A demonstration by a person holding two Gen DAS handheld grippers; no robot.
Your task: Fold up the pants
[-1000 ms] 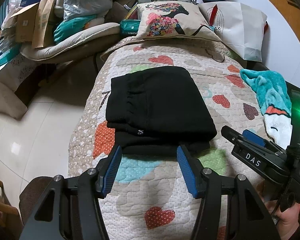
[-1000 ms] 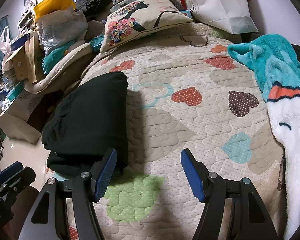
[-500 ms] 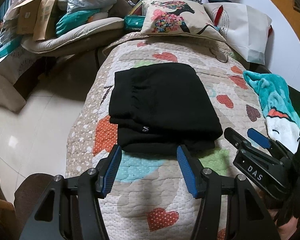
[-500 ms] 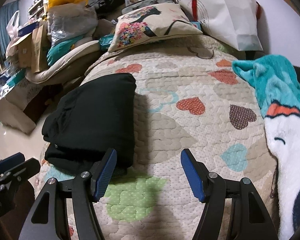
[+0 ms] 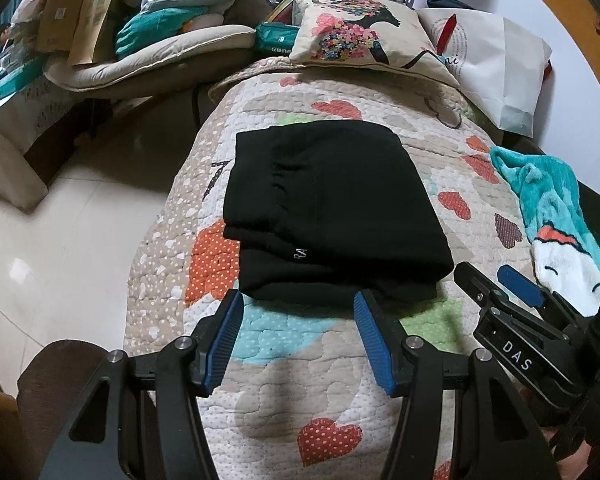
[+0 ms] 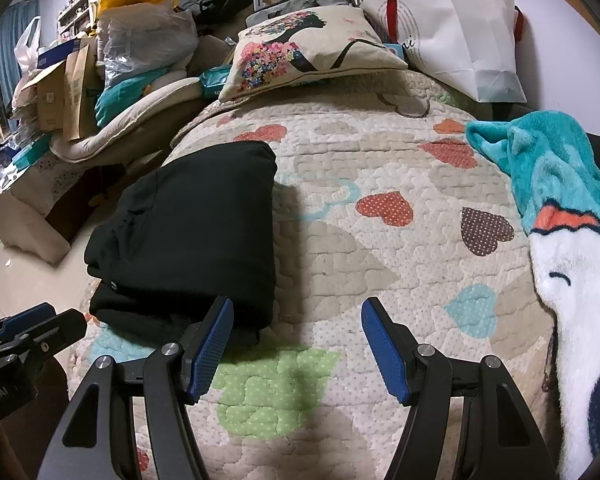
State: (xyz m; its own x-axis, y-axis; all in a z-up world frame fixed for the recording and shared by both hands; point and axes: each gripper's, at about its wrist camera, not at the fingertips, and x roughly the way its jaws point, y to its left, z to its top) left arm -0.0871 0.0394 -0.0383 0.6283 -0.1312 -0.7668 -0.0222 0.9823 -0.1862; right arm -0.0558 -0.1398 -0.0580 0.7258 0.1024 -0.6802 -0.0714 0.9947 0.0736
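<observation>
The black pants (image 5: pixel 332 208) lay folded compactly on the quilt (image 5: pixel 260 392); both the left gripper (image 5: pixel 296 320) and right gripper (image 6: pixel 296 324) hovered just short of their near edge, released and empty, likely because folding looked done

Folded black pants (image 5: pixel 332 216) occupy quilt's (image 6: pixel 340 248) left half, near its floor-side edge. Bare quilt right of pants, between them and teal plush blanket (image 6: pixel 556 184) along right edge (widest open lane). Far end blocked by printed pillow (image 6: pixel 308 48) and white paper bag (image 6: pixel 456 28). Near edge open; both grippers, left gripper (image 5: pixel 296 336) and right gripper (image 6: pixel 296 340), hover there, jaws apart, empty.
</observation>
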